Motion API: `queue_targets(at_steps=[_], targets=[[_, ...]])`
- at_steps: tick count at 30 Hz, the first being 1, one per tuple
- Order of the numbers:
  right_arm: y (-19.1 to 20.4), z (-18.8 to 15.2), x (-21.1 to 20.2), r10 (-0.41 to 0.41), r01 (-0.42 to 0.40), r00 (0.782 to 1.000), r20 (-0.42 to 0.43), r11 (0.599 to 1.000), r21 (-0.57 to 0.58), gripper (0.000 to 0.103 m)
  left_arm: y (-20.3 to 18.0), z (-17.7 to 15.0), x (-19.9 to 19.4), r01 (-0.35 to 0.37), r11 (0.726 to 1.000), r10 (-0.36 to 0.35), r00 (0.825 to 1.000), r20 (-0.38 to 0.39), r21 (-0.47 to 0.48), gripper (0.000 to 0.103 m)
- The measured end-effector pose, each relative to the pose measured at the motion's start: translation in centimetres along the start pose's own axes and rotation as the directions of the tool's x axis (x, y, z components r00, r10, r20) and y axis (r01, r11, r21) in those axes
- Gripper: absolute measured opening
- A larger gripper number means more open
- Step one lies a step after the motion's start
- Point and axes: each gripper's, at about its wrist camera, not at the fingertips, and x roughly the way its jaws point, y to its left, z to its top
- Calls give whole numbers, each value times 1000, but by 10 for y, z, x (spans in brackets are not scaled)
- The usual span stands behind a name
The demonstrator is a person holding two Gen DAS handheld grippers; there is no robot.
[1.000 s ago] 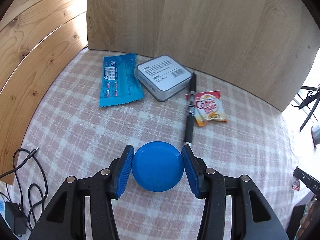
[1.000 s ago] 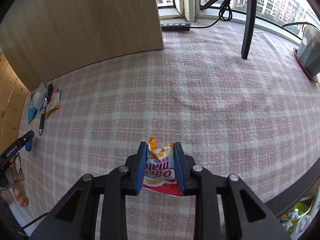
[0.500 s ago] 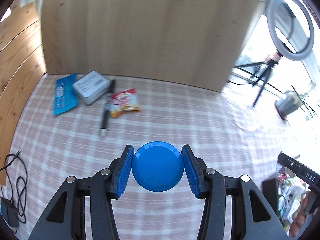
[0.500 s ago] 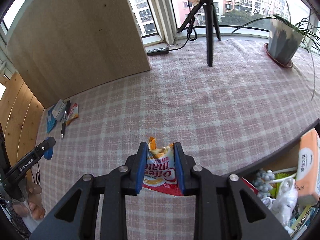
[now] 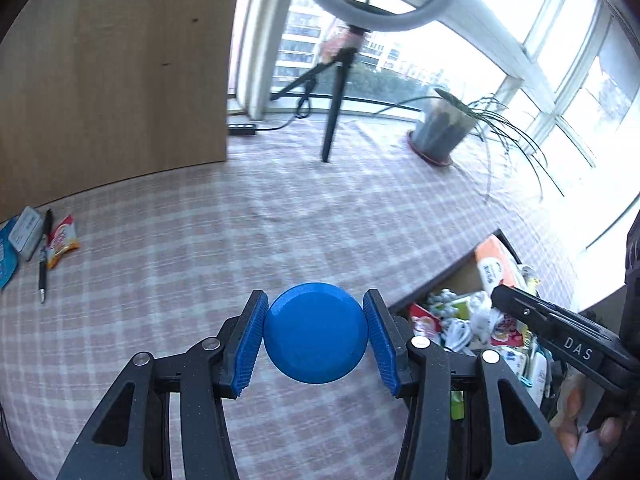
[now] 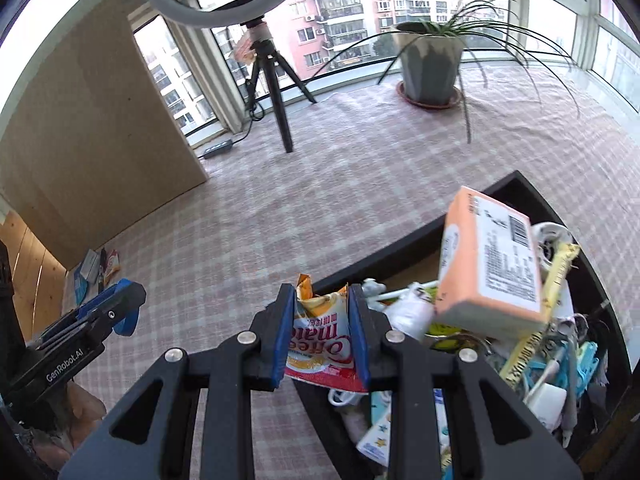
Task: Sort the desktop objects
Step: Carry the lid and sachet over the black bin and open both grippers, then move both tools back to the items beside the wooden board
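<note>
Your left gripper (image 5: 316, 334) pinches a round blue disc (image 5: 316, 334) right between its two blue pads; both pads press on its sides. The disc hangs above the checked cloth (image 5: 240, 240), just beside the near edge of the dark box (image 5: 436, 280). Your right gripper (image 6: 320, 332) pinches a coffee creamer packet (image 6: 322, 344). The packet stands up between the pads with its top sticking out past the tips, and the print on it reads upside down. It hangs over the near corner of the box, partly above the rim.

The box is full. A big orange pack (image 6: 488, 256) sits tilted on top of the pile, close to the right of the packet. White cables, a yellow wrapper (image 6: 556, 276) and small blue bits lie under and around it.

Far to the left on the cloth lie a second creamer packet (image 5: 62, 240), a black pen (image 5: 44, 256), a small grey tin (image 5: 26, 232) and a blue wrapper (image 5: 6, 264), close together by the wooden board (image 5: 112, 80). A black tripod (image 5: 334, 108) with a ring light (image 5: 372, 4) and a potted plant (image 5: 440, 132) stand at the far side by the window
</note>
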Motion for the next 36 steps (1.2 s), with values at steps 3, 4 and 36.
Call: queue_targets(at_steps=[3,4,36], targets=[[-24,-10,-17,-45,44,999,21,998,41,26,-40,-2,4,53,997,-52,998,-20,63,47],[-31,-12,-21,-59,57,998,27,997,56,26,-53,-3,5,70,994,-68,997,-28,85,47],[-145,-44,-83,-265,236,962,59,924,302,40,-217,-34,12,188,904,-165,982,-92,385,51]])
